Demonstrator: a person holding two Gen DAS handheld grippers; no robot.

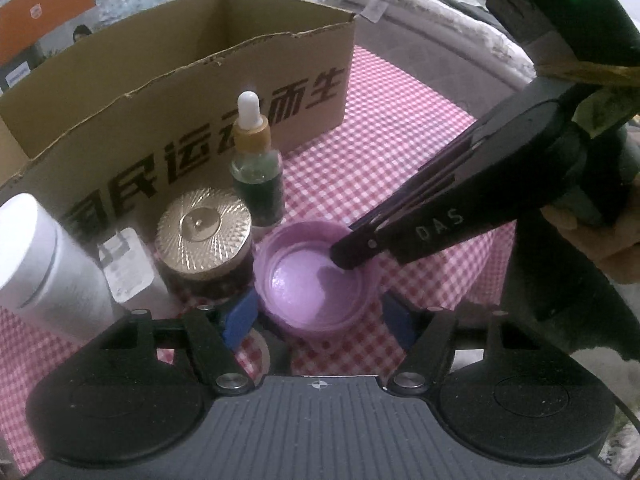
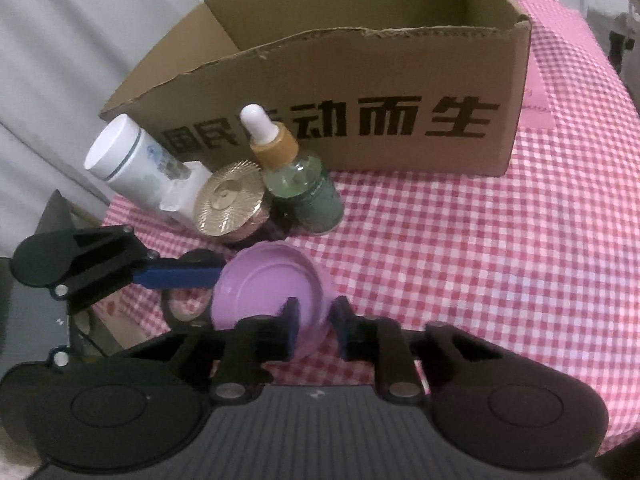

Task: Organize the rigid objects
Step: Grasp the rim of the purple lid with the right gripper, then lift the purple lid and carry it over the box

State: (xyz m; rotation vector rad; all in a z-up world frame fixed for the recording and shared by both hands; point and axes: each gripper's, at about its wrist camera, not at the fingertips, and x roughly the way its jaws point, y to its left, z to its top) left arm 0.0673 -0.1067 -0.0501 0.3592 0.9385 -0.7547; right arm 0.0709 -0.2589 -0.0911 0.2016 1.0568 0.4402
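Lid: purple lid (image 1: 316, 280), open side up on the checked cloth (image 2: 480, 260), before the box (image 2: 360, 80).
Right gripper (image 2: 314, 318): pinching the lid's rim.
Left gripper (image 1: 316, 320): jaws apart, straddling the lid, not pressing.
Nearer: right.

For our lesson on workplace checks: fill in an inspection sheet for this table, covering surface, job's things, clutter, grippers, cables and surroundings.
surface: checked cloth, flat, no spills seen.
job's things: open box at the back; in front of it a dropper bottle, gold jar, white tube and small white pack, bunched together; purple dish nearest.
clutter: a ring, perhaps tape, beside the dish.
grippers: left gripper open, pads either side of the dish; right gripper shut on the dish's rim, one finger inside.
cables: nothing clearly seen.
surroundings: folded bedding beyond the table.
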